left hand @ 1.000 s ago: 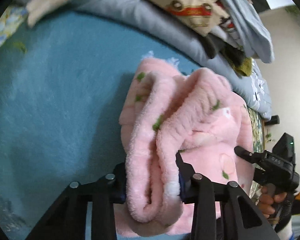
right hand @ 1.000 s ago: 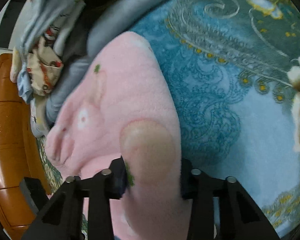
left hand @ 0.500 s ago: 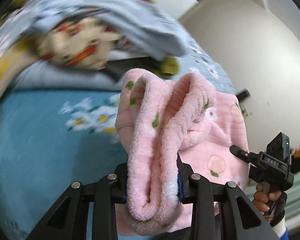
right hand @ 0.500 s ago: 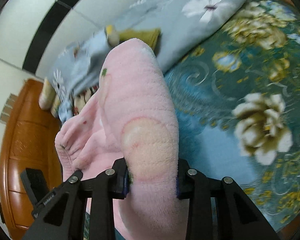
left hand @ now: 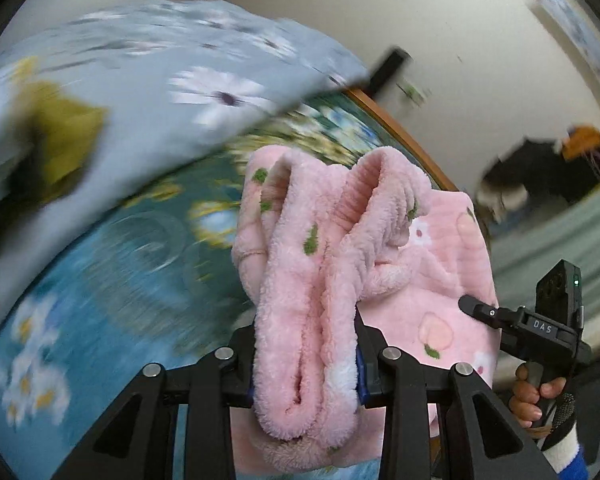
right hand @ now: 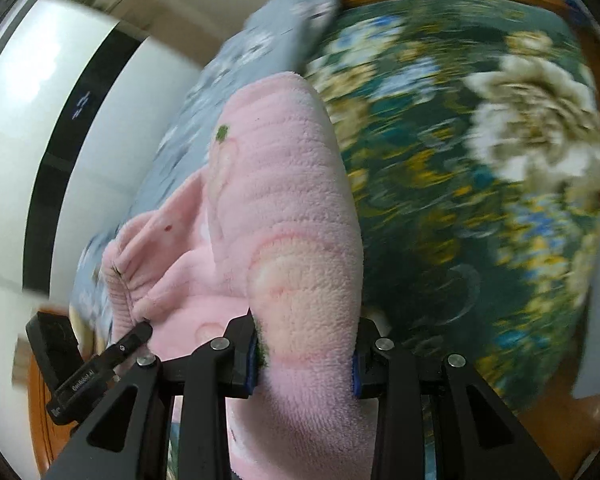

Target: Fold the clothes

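Both grippers are clamped on the pink fleece garment [left hand: 304, 312]: left gripper [left hand: 306, 364] on a bunched fold at lower centre, right gripper [right hand: 304, 354] on a thick roll. A second ago blue bedspread [left hand: 80, 312] filled the view; now wall and grey floral quilt [left hand: 160, 80] swing in. It looks lifted clear for re-laying, not folded yet.

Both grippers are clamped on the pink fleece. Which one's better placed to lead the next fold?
Right, marginally: right gripper clamps one smooth fold of the pink fleece; left gripper pinches a bunched wad.
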Action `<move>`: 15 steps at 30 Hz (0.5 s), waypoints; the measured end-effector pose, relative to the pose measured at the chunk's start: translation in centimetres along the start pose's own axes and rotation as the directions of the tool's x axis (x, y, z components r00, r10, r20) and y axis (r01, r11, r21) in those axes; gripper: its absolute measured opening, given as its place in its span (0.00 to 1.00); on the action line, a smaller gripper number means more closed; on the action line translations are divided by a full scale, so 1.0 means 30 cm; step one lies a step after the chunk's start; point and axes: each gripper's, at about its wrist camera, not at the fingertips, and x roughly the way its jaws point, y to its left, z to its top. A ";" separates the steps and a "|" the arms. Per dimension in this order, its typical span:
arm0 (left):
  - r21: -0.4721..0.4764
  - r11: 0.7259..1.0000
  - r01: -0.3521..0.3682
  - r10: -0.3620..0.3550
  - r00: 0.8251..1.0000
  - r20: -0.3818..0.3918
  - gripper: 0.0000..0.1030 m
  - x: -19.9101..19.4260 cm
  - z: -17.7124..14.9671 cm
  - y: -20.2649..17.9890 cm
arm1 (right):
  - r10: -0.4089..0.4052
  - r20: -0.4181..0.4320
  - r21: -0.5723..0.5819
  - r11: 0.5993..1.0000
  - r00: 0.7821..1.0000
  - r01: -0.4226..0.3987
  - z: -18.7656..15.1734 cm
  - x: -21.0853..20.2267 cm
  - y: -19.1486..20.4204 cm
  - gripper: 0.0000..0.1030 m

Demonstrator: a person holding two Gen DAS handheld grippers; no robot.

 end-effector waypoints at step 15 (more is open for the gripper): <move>0.251 0.965 0.077 -0.032 0.983 -0.180 0.35 0.628 0.619 -0.285 | -0.086 0.214 0.260 0.965 0.973 0.028 0.473 0.047 -0.337 0.34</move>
